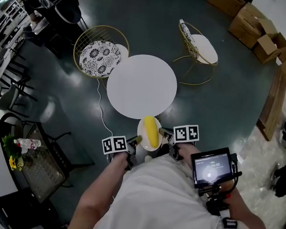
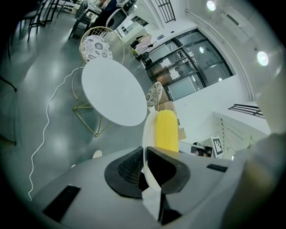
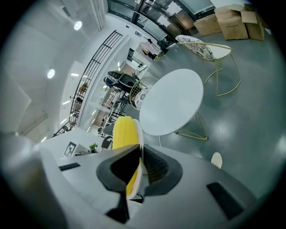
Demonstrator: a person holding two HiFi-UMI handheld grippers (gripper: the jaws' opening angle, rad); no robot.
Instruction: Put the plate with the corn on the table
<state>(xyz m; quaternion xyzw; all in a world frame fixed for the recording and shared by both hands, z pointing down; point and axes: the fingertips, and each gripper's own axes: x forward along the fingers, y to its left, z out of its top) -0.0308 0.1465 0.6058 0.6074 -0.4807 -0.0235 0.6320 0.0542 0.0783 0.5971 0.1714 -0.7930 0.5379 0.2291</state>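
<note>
A white plate (image 1: 144, 123) carrying a yellow corn cob (image 1: 151, 132) hangs in the air just short of the near edge of the round white table (image 1: 141, 86). My left gripper (image 1: 133, 142) is shut on the plate's left rim, and my right gripper (image 1: 164, 134) is shut on its right rim. In the left gripper view the plate rim (image 2: 145, 147) runs edge-on between the black pads, with the corn (image 2: 166, 130) beyond it. The right gripper view shows the plate (image 3: 140, 147) pinched the same way, the corn (image 3: 123, 132) to its left and the table (image 3: 172, 106) ahead.
Two gold-wire chairs stand at the table's far side, one with a patterned cushion (image 1: 100, 56) and one at the right (image 1: 199, 47). A white cable (image 1: 101, 104) trails over the dark floor. Cardboard boxes (image 1: 260, 31) sit far right; a dark cart with flowers (image 1: 23, 153) is at left.
</note>
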